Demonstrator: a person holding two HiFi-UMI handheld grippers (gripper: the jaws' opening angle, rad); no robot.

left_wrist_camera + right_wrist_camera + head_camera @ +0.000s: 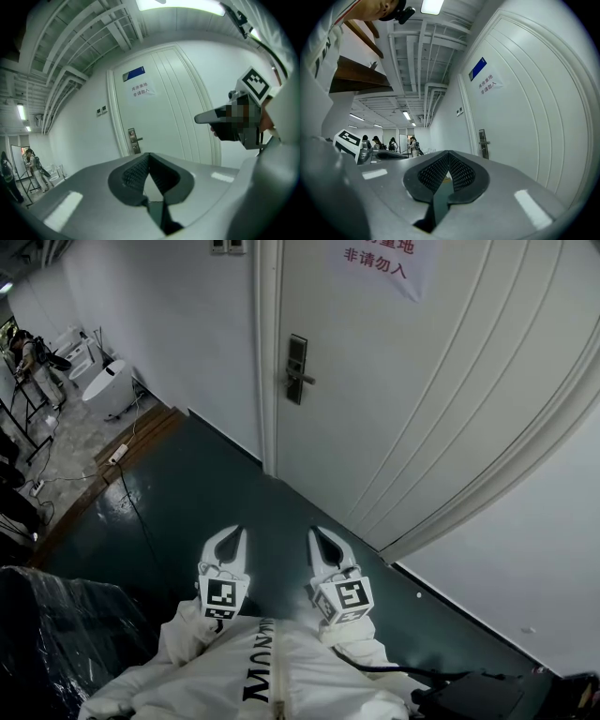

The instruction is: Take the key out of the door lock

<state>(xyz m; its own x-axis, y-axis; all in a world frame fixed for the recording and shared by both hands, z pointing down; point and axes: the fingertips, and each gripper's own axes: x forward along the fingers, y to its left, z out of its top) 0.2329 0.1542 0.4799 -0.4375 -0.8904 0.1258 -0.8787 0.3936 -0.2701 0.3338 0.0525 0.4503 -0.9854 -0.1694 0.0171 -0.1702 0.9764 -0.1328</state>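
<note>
The white door (394, 381) carries a dark lock plate with a lever handle (296, 368) near its left edge. That lock plate (133, 140) also shows small in the left gripper view, and the lock plate (483, 143) in the right gripper view. A key is too small to make out. My left gripper (234, 538) and right gripper (317, 538) are held side by side low in the head view, well short of the door, both pointing toward it. Each is shut with nothing between its pads (149, 155) (448, 153).
A paper notice (380, 263) hangs on the door. The floor (197, 493) is dark green, with a power strip and cable (117, 454) at left. White sanitary fixtures (108, 385) and people stand far left. A black wrapped bulk (56, 634) sits at lower left.
</note>
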